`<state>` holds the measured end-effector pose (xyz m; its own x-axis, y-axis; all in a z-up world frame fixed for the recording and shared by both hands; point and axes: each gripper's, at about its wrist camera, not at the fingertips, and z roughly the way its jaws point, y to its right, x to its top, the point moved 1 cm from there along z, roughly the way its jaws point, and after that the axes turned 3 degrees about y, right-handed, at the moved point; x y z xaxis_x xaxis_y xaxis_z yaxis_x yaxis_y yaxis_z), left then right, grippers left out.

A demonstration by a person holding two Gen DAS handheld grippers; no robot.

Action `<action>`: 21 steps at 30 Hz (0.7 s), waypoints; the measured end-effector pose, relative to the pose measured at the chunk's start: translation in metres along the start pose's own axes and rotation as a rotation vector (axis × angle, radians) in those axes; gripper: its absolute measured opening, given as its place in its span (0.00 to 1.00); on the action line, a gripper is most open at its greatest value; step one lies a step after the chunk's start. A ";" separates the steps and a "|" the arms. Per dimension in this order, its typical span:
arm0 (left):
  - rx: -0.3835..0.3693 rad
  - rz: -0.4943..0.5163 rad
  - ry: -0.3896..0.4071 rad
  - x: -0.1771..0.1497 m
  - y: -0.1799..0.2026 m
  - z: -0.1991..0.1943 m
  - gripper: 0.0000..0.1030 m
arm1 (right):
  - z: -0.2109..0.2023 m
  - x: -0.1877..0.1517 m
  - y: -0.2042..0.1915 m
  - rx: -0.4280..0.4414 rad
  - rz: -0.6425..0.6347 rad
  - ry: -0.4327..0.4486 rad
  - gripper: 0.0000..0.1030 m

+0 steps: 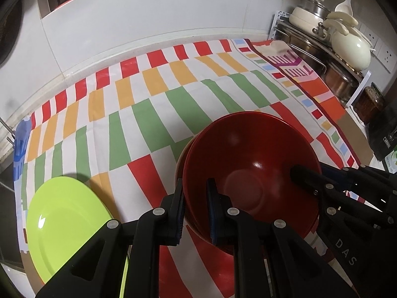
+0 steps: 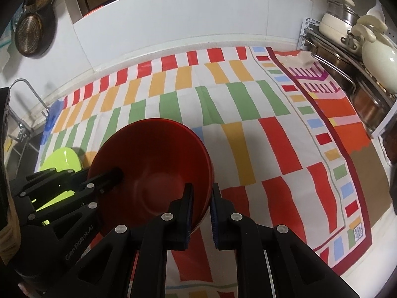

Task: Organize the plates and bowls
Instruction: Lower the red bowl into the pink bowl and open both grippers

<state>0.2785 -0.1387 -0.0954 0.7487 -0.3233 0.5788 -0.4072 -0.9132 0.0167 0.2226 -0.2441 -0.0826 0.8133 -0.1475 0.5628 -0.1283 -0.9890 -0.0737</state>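
A stack of red bowls (image 1: 250, 164) sits on the patterned cloth (image 1: 148, 104); it also shows in the right wrist view (image 2: 153, 164). My left gripper (image 1: 196, 208) straddles the bowls' left rim, one finger inside and one outside, pinching it. My right gripper (image 2: 201, 213) straddles the right rim the same way. Each gripper shows in the other's view, at the right (image 1: 305, 173) and at the left (image 2: 111, 176). A lime green plate (image 1: 67, 226) lies flat left of the bowls, also seen in the right wrist view (image 2: 62, 160).
A metal rack (image 2: 347, 74) with cream pots (image 1: 349, 47) and steel pans stands at the right. A sink tap (image 2: 24, 104) is at the left edge. A white tiled wall (image 1: 148, 19) runs behind the cloth. A dark box (image 1: 384, 134) sits far right.
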 end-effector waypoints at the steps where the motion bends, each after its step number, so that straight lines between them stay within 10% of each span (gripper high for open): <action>1: -0.002 0.003 0.002 0.000 0.000 0.000 0.19 | 0.000 -0.001 0.000 -0.003 -0.007 0.002 0.14; 9: 0.002 0.032 0.045 0.001 0.006 -0.012 0.54 | -0.002 -0.001 0.002 -0.006 -0.013 0.008 0.16; 21: 0.083 0.030 0.122 0.010 -0.012 -0.033 0.61 | -0.029 0.010 0.010 0.004 0.024 0.110 0.33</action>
<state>0.2738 -0.1225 -0.0629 0.6659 -0.3229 0.6726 -0.3803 -0.9225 -0.0664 0.2133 -0.2550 -0.0541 0.7428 -0.1688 0.6479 -0.1442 -0.9853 -0.0913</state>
